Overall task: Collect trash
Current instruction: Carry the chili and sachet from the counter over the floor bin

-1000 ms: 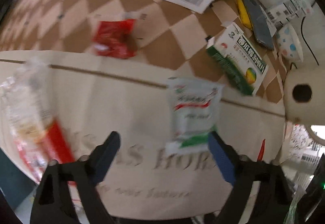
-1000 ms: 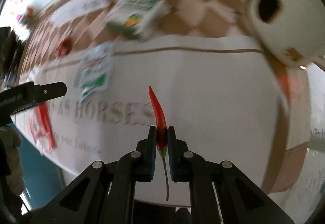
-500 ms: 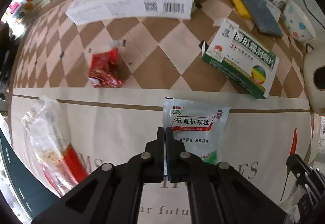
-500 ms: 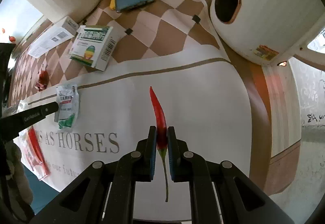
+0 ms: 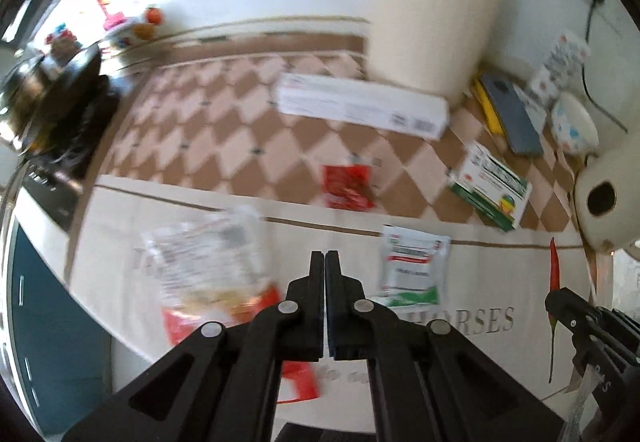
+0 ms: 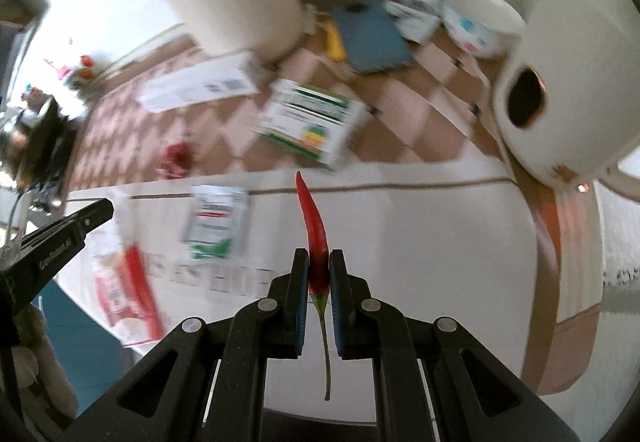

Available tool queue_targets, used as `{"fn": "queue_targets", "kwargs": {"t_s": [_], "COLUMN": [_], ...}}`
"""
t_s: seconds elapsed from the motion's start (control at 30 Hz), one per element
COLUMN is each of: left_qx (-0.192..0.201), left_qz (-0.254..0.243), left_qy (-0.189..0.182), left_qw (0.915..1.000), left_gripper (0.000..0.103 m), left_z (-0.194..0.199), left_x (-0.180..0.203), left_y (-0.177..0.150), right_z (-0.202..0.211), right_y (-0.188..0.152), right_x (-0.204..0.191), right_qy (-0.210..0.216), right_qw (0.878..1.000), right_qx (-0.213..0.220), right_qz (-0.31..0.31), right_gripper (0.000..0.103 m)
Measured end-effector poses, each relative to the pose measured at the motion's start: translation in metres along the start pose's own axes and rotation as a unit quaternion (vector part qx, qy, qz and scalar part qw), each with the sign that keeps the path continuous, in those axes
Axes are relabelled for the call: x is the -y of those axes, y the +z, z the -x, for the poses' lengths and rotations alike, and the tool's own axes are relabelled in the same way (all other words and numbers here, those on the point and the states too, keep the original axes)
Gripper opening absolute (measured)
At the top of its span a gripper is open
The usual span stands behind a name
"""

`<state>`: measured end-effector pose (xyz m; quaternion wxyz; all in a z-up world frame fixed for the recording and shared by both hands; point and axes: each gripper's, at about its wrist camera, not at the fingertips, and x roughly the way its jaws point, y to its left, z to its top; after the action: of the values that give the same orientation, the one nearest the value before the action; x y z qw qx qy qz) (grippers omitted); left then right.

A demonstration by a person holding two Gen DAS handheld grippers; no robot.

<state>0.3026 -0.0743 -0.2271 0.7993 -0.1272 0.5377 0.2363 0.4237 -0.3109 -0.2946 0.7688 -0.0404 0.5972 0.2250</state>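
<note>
Right gripper pinching chili near stem: light, thin, bruisable. Left gripper pressed together, empty; sachet just right, flat, limp, best taken by edge.

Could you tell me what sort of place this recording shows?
Probably a home kitchen or dining table: a checked tablecloth, a dotted bowl, a white appliance, and a medicine box among scattered wrappers.

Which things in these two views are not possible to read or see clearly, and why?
- Sachet print: motion blur, both views.
- Clear bag contents: blurred; left gripper covers its lower part.
- Green box text: smeared, right wrist view.
- Chili middle: hidden between the right gripper pads.
- Mat lettering: partly covered by the fingers.
- Items at far left: too small and blurred.
</note>
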Motion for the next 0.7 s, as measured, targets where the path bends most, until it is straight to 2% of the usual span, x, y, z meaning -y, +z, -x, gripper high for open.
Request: {"fn": "queue_targets", "kwargs": {"t_s": [0.2,0.27,0.37,0.47,0.53,0.6,0.63,0.7], "left_qx": [0.027,0.010,-0.011,-0.056,-0.087,-0.118,-0.127,-0.148], "left_qz": [0.061,0.076,0.111,0.133,0.131,0.115,0.109,0.094], "left_qy": [0.018,-0.002,-0.067,-0.151,-0.188,-0.219,-0.229,-0.240], "left_qw": [0.9976,0.9971,0.9915,0.9780,0.9695,0.9617,0.9591,0.9548], "left_gripper": [0.000,0.000,0.000,0.001,0.004,0.019,0.033,0.036], "left_z": [0.029,0.027,0.015,-0.015,-0.035,-0.062,-0.072,-0.098], "left_x": [-0.080,-0.099,-0.118,-0.106,-0.089,-0.058,-0.046,-0.017], "left_y": [-0.026,-0.035,-0.046,-0.048,-0.044,-0.036,-0.033,-0.027], "right_z": [0.013,0.016,0.014,0.005,-0.002,-0.004,-0.006,-0.008], "right_y": [0.000,-0.005,-0.013,-0.016,-0.015,-0.014,-0.014,-0.014], "right_x": [-0.070,-0.091,-0.113,-0.099,-0.077,-0.056,-0.044,-0.024], "right_qy": [0.036,0.044,0.042,0.038,0.025,0.009,0.002,-0.013], "right_qw": [0.998,0.996,0.995,0.998,0.999,1.000,1.000,0.999], "right_qx": [0.016,0.017,0.010,-0.011,-0.021,-0.024,-0.024,-0.023], "right_qz": [0.053,0.071,0.087,0.053,0.025,0.006,-0.006,-0.021], "right_gripper": [0.011,0.011,0.011,0.011,0.011,0.011,0.011,0.011]}}
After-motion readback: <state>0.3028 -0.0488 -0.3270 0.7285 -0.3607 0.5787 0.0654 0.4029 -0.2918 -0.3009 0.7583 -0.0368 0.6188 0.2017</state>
